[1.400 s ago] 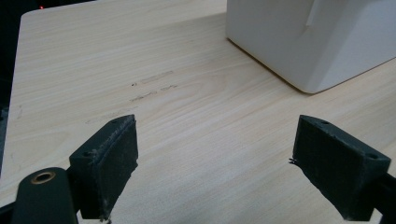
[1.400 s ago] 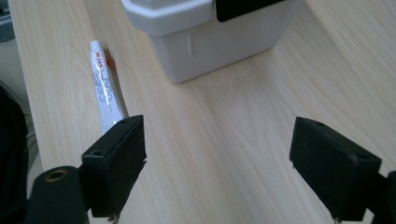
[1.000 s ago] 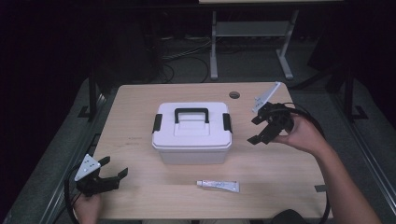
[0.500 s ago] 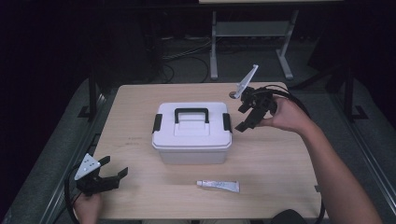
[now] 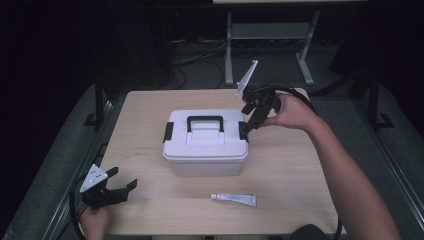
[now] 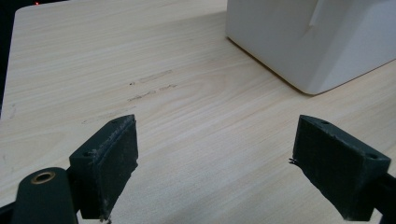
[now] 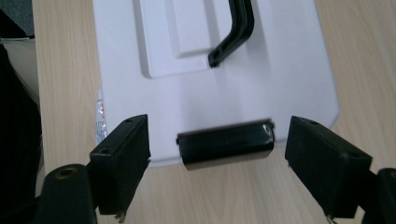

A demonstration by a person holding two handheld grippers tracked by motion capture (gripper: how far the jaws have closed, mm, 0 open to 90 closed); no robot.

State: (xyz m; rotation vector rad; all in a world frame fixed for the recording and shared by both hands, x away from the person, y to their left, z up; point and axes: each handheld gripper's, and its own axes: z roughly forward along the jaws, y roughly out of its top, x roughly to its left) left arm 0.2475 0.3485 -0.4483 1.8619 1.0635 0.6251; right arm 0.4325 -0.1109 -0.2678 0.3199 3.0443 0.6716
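The right gripper [image 7: 217,163] is spread wide, its jaws flanking the box's [image 5: 205,150] black latch [image 7: 225,145]. The left gripper [image 6: 215,163] is spread wide, holding nothing, above the table [image 5: 300,165].

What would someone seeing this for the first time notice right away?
Most likely the white storage box with its black handle, standing at the middle of the wooden table. Next, the right claw, held open just above the black latch on the box's right end. The left claw rests open at the table's near left corner, and a small white tube lies in front of the box.
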